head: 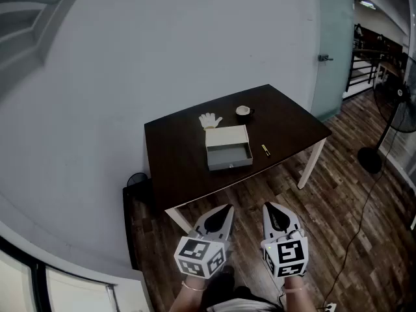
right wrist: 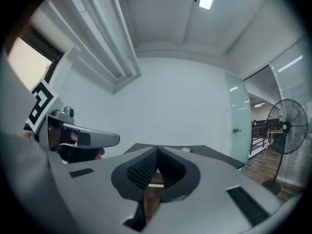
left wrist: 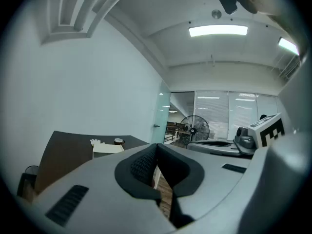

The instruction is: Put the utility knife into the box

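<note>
Left claw (head: 227,208), right claw (head: 268,207) both clenched, empty: probably waiting, reach not begun. Utility knife (head: 265,150) well ahead of claws, just beside open box (head: 229,148) on tabletop (head: 175,148).

Office room: frosted glass door (head: 333,44), window blinds (left wrist: 229,116), ceiling strip light (left wrist: 218,30)

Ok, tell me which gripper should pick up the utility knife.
Right, probably. The utility knife lies right of the box, on the side of the right gripper. Both grippers hang short of the table, jaws together and empty; the left gripper would have to cross the box.
</note>
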The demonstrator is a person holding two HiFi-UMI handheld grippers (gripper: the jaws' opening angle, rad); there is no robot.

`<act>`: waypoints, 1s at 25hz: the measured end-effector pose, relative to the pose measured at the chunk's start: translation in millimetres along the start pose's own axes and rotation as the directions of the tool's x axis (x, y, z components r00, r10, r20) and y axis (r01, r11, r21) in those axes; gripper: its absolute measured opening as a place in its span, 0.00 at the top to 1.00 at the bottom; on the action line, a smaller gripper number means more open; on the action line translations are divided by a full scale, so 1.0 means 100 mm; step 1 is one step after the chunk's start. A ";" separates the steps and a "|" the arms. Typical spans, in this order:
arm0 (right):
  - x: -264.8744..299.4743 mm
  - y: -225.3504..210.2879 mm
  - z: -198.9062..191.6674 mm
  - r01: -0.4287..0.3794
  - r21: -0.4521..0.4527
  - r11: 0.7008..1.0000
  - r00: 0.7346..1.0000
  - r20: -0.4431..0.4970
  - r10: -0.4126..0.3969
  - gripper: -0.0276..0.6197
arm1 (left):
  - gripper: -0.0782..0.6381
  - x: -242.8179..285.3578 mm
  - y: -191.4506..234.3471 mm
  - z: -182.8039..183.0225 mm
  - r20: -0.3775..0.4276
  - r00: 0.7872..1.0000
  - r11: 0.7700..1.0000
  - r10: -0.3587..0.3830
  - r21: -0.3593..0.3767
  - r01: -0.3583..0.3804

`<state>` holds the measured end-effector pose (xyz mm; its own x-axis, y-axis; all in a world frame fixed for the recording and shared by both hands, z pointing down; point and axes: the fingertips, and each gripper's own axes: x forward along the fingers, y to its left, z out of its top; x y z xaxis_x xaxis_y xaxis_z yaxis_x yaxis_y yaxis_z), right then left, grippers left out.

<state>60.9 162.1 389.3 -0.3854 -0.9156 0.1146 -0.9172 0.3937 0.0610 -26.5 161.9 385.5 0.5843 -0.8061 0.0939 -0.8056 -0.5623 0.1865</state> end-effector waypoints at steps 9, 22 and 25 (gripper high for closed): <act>0.15 -0.09 -0.01 0.014 -0.006 1.000 1.000 0.013 -0.014 0.95 | 0.87 0.16 0.07 0.01 0.004 1.000 1.000 0.003 -0.004 -0.003; 0.66 -0.38 -0.05 0.024 -0.005 1.000 1.000 0.003 -0.024 0.95 | 0.87 0.74 0.31 0.07 0.002 1.000 1.000 -0.016 0.002 0.016; 0.78 -0.44 -0.05 0.026 -0.005 1.000 1.000 -0.001 -0.026 0.95 | 0.87 0.87 0.39 0.10 0.000 1.000 1.000 -0.018 0.002 0.018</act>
<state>71.7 73.4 400.0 -0.3616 -0.9253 0.1144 -0.9262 0.3706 0.0692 -7.7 67.9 391.1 0.5985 -0.7960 0.0904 -0.7954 -0.5769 0.1858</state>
